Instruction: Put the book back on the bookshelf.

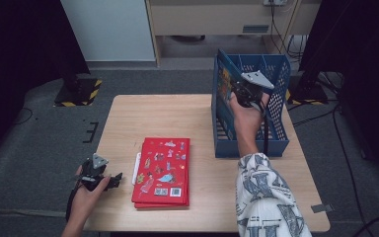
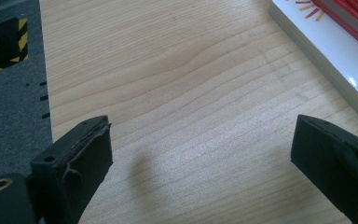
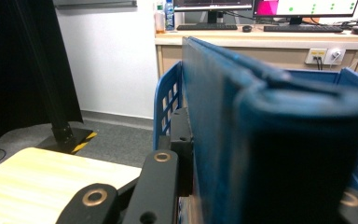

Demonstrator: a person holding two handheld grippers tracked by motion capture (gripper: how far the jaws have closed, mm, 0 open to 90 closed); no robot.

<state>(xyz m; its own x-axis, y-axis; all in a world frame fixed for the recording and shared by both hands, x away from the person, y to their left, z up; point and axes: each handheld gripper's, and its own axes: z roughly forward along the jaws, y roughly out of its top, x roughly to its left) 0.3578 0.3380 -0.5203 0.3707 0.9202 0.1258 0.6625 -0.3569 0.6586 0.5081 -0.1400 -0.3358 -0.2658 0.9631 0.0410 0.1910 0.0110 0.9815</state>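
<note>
Work in hand: right gripper [image 1: 246, 91] is carrying a blue book [image 1: 223, 81] into the blue basket [image 1: 276, 79] at the upper right of the high view; judging from the pictures, this is the step of filing books upright.

Right gripper state: its jaws are closing on the blue book, which is standing upright between them; in the right gripper view the book [image 3: 242, 140] is filling the centre and right of the frame, very near the camera and blurred.

Reason for the hold: book is being kept vertical, probably because the basket has narrow upright compartments and a flat book would not go in.

Book relative to right gripper: book is pressing against the gripper from the left side in the high view, beside the left wall of the basket; whether its lower edge is already touching the basket floor I cannot tell.

Left gripper state: left gripper [image 1: 98, 175] is resting at the lower left of the high view with its jaws standing wide apart and holding nothing; in the left gripper view bare table [image 2: 182, 93] is lying between them.

Red books [image 1: 163, 172]: they are lying flat in a stack at the centre of the table, just right of the left gripper and not touching it, probably waiting for their turn.

Stack edge: its white page edge [image 2: 335, 65] is showing at the upper right of the left gripper view.
</note>
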